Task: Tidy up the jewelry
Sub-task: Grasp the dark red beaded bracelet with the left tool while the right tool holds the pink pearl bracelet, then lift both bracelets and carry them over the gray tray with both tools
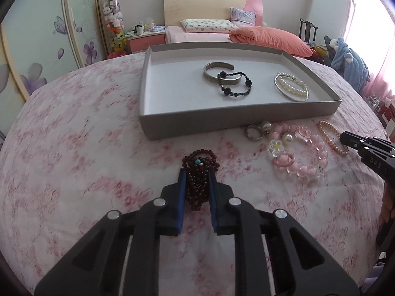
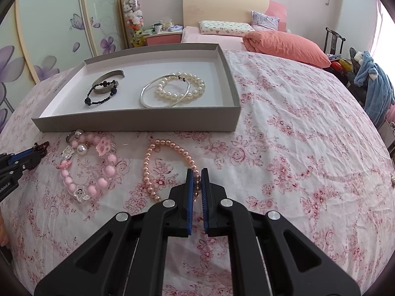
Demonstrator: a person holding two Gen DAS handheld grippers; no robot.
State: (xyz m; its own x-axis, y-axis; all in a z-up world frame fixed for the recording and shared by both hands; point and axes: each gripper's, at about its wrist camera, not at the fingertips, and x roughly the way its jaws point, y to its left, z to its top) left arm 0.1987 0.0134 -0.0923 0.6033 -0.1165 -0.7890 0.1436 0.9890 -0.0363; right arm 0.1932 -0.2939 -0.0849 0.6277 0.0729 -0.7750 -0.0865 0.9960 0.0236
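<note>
Four bracelets already lie in the grey tray (image 1: 158, 128) ahead. The left gripper (image 1: 196, 175) pinches the dark wooden bead bracelet (image 1: 200, 165); the right gripper (image 2: 196, 175) pinches the pink pearl strand (image 2: 170, 162). Between them, the chunky pink bracelet (image 1: 303, 153) and rings (image 1: 254, 132) remain on the floral surface (image 1: 86, 148).

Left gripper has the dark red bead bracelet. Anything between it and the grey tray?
Nothing visible. The left gripper is shut on the dark red wooden-bead bracelet; only bare floral bedsheet lies between it and the grey cardboard tray. The tray's low front wall must be cleared; its left floor is bare.
</note>
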